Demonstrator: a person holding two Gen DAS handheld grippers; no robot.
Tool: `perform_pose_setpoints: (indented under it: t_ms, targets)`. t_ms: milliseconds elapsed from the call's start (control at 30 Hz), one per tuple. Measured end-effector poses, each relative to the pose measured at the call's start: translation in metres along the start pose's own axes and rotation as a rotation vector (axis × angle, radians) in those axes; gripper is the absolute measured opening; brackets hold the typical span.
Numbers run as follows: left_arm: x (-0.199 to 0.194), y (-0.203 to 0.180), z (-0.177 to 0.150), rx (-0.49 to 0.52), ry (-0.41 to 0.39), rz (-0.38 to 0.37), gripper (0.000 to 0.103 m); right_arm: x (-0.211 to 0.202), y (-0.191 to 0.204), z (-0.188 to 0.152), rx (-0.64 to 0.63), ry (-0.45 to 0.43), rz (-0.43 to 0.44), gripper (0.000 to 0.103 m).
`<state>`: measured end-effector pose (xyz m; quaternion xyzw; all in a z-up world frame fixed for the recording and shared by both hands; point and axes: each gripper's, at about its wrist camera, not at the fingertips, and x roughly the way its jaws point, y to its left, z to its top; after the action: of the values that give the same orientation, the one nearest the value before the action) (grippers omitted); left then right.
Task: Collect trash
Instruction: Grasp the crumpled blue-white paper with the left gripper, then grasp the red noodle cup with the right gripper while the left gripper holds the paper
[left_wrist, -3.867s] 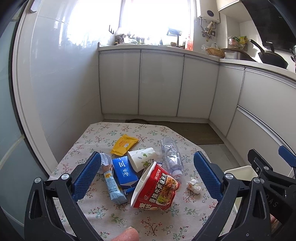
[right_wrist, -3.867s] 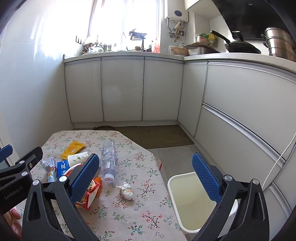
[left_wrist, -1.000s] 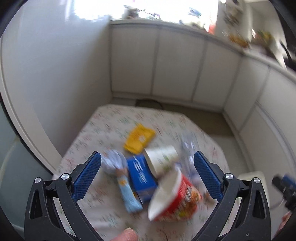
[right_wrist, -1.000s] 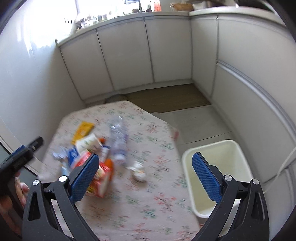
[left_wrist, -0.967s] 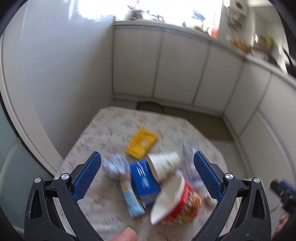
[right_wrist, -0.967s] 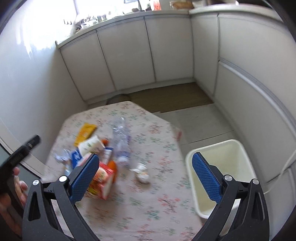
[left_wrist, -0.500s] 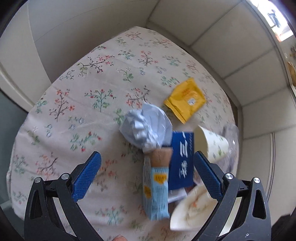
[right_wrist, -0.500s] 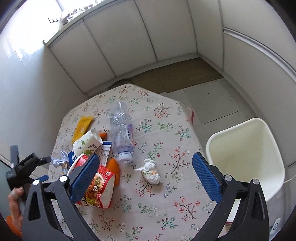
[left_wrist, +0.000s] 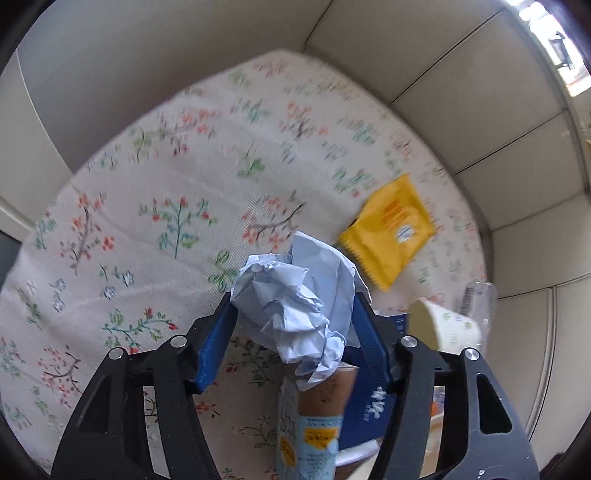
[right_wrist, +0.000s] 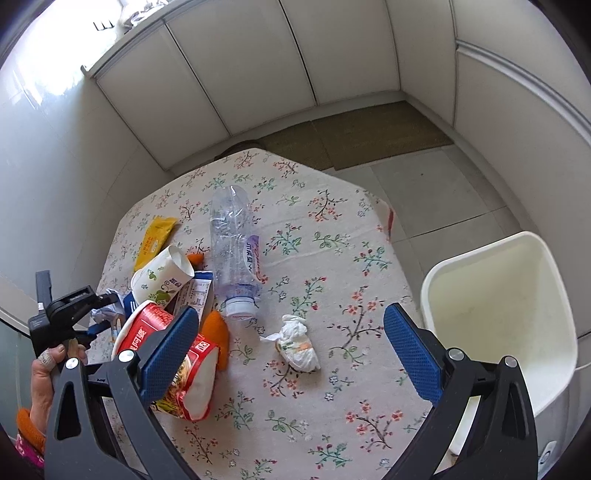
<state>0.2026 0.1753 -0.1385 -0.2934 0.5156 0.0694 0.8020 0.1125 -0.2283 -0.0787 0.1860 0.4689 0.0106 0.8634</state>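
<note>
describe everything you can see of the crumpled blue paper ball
The crumpled blue paper ball is pale blue paper, creased and wadded into a loose, irregular lump with one smoother flap standing up at its far side. It sits between the two blue pads of the left gripper, which press on it from both sides. Its lower end overlaps the brown top of a light blue snack wrapper. Below is the floral tablecloth. In the right wrist view only a sliver shows.

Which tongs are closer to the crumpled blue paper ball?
Left. The left tongs are clamped on the blue paper ball. The right tongs hang open over the white wad, away from it.
</note>
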Motion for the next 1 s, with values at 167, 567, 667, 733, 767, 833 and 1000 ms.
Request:
perform_pose_setpoints:
  t_ms: [167,567,667,733,767,833,1000]
  targets:
    - [-0.047,-0.022,-0.005,0.104,-0.108,-0.044,0.060,0.007,0.006,0.001,-0.016,-0.014,0.001,0.097]
    - [-0.130,-0.062,-0.044,0.323,-0.225,-0.183,0.060,0.040,0.036,-0.009,-0.137,0.148,0.188,0.096]
    - [-0.131,-0.054,-0.047,0.322,-0.204,-0.180,0.060,0.033,0.056,-0.021,-0.221,0.166,0.257,0.096]
    - [-0.129,-0.050,-0.046,0.309,-0.192,-0.192,0.060,0.038,0.064,-0.029,-0.196,0.181,0.242,0.096]
    - [-0.130,-0.050,-0.046,0.307,-0.190,-0.197,0.060,0.042,0.067,-0.031,-0.185,0.192,0.233,0.096]
    - [-0.130,-0.051,-0.048,0.319,-0.192,-0.197,0.061,0.048,0.072,-0.033,-0.186,0.193,0.218,0.096]
    - [-0.133,-0.050,-0.050,0.345,-0.199,-0.189,0.061,0.059,0.074,-0.042,-0.172,0.244,0.273,0.096]
